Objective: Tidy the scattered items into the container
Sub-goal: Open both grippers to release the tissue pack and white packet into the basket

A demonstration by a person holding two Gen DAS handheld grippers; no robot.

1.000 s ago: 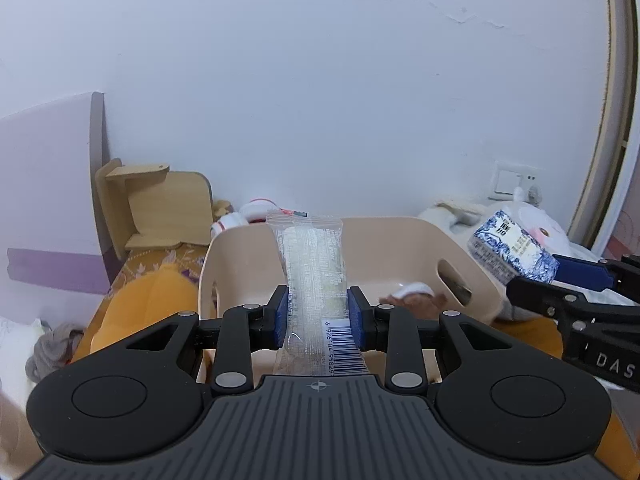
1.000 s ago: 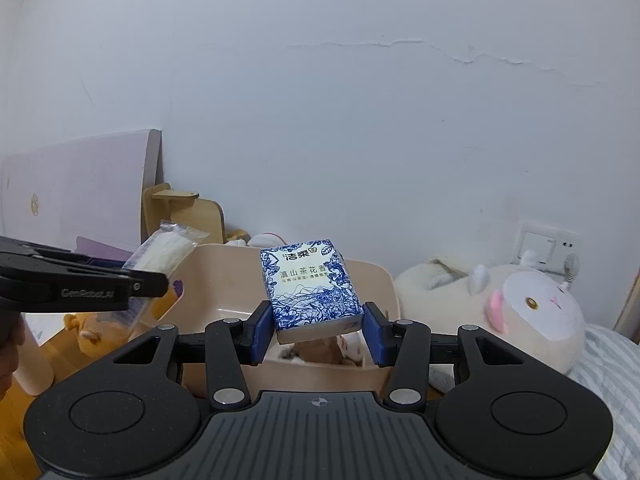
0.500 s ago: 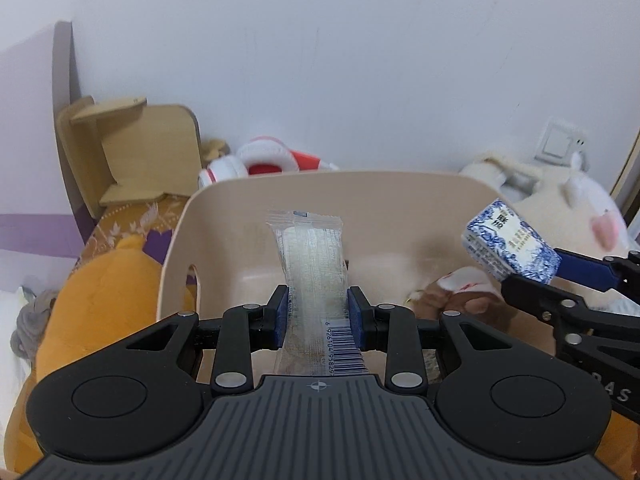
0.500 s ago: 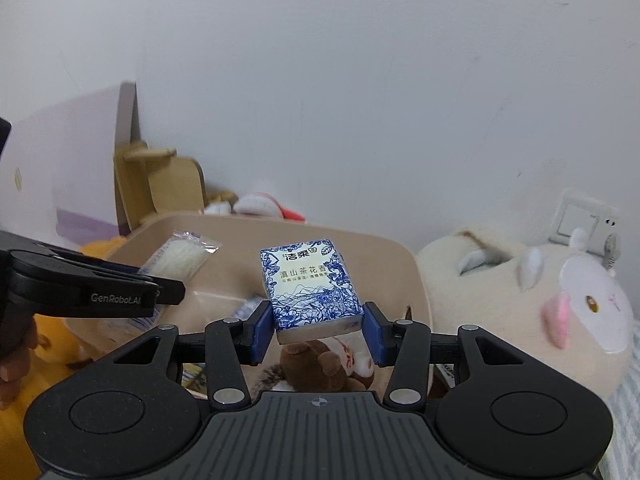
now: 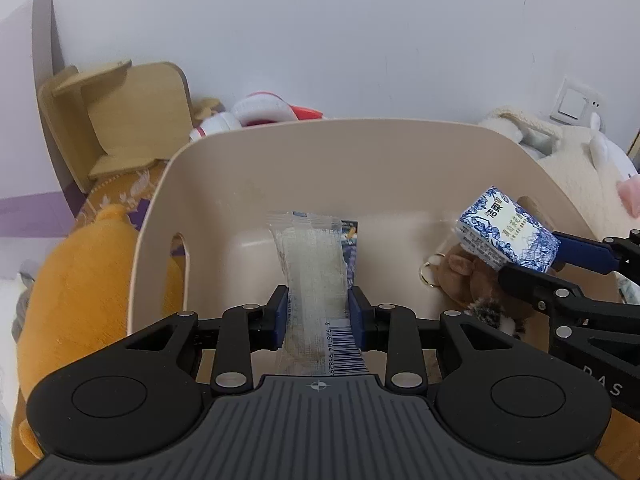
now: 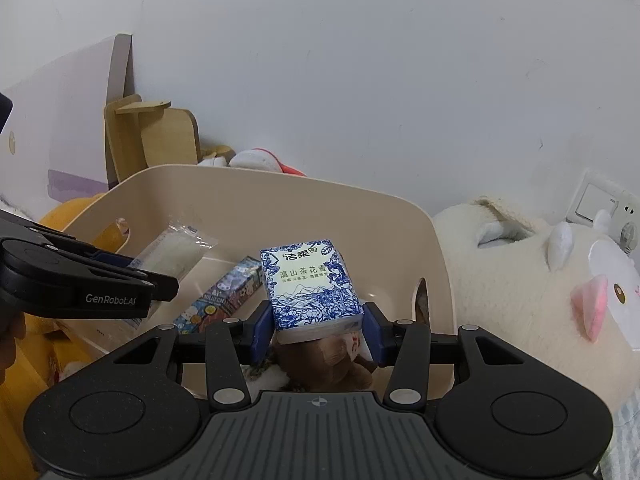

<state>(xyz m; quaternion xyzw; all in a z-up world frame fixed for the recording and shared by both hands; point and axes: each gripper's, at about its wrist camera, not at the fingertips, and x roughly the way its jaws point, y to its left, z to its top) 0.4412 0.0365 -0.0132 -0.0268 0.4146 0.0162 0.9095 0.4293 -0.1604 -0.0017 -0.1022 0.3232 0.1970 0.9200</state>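
A beige plastic container [image 5: 400, 148] with cut-out handles sits among soft toys against a white wall. Both tools hang over its open top.

The left tool [image 5: 318, 318] pinches a clear snack packet [image 5: 316, 264] near its barcode end. The packet's long axis runs straight away from the tool, forward and down into the container, with its crimped far end over the container's floor.

The right tool [image 6: 318, 330] grips a blue-and-white tissue pack [image 6: 310, 286] by its two side faces, close to its lower edge. The pack's printed face looks back at the camera, text upright, and its long axis stands up out of the tool. In the left wrist view the same pack hangs near the container's right wall, just above a brown plush keychain [image 5: 464, 276] lying inside.

A flat cartoon-printed box [image 6: 226, 296] lies on the container floor, its long axis slanting from near left to far right. A large cream plush [image 6: 532, 292] lies just right of the container, an orange plush [image 5: 76, 280] to its left.
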